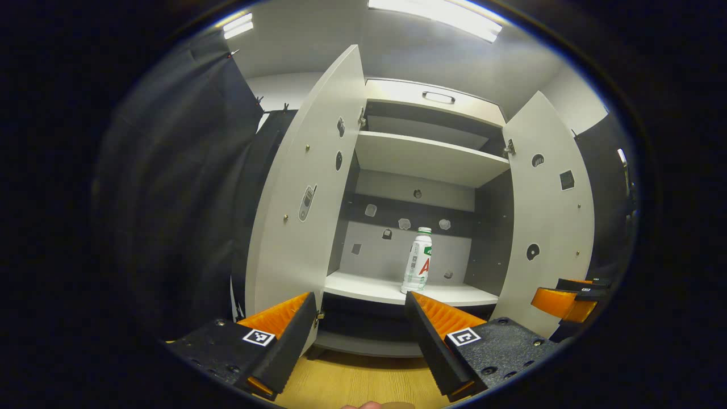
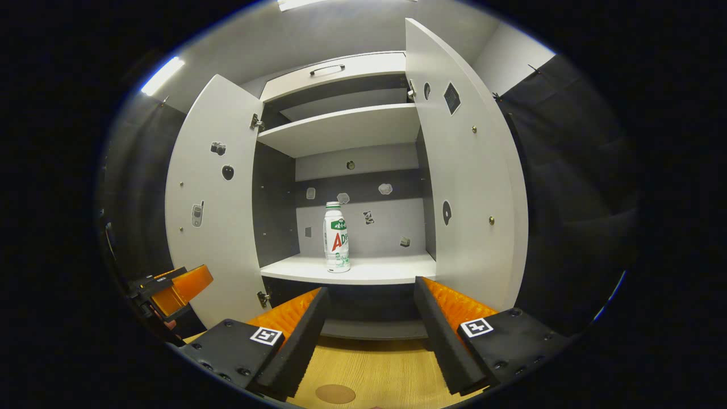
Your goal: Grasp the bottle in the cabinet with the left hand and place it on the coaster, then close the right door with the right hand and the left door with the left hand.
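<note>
Bottle [image 2: 337, 237] stands upright on a pale cabinet shelf [image 2: 369, 270]; both grippers' jaws gape above wooden tabletop [image 2: 375, 369].

Each hand-held gripper [image 1: 360, 335] [image 2: 369, 335]: ribbed pads, square tag markers, prob. screws.

A white bottle [image 2: 337, 237] with a green-and-red label stands upright on the lower shelf of the cabinet [image 2: 346, 128], both doors swung wide, while the round brown coaster [image 2: 335, 393] lies on the wooden tabletop.
</note>
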The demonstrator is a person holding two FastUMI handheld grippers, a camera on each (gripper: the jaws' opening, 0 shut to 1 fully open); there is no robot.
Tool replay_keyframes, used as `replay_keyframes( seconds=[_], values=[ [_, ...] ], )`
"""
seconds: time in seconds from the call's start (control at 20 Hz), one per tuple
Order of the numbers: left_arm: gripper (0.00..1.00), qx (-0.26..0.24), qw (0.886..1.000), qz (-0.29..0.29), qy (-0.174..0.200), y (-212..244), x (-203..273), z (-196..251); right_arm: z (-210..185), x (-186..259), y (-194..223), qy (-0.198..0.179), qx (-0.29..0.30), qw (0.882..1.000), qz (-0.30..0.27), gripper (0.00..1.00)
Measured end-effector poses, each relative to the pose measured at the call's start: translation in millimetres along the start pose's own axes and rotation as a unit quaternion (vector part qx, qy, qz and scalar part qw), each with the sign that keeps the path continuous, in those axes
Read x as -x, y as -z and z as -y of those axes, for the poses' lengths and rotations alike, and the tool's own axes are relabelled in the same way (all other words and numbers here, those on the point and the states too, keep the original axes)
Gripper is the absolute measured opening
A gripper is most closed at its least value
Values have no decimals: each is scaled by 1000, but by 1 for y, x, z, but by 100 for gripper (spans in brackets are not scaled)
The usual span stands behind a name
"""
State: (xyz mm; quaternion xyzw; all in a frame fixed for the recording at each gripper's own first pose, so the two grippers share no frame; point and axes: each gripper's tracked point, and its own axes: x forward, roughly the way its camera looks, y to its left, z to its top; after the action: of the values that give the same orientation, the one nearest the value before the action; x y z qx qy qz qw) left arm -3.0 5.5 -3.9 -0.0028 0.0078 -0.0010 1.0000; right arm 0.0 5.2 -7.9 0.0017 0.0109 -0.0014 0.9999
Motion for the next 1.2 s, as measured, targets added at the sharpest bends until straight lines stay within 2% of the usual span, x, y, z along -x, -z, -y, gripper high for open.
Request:
replay_keyframes(
  seconds=[0.35,0.55,0.9,1.2],
  values=[
    [95,4,1000,-2,-3,-1,-3,-5,-1,2,2,3,-4,1000,-2,98],
    [95,12,1000,4,-2,-12,-26,0,1,3,-1,7,-4,1000,0,98],
    [95,38,994,16,97,-22,-103,72,15,26,-5,30,-5,1000,2,98],
    [95,47,987,-18,150,5,-197,140,13,42,-6,38,-6,999,6,98]
  ],
)
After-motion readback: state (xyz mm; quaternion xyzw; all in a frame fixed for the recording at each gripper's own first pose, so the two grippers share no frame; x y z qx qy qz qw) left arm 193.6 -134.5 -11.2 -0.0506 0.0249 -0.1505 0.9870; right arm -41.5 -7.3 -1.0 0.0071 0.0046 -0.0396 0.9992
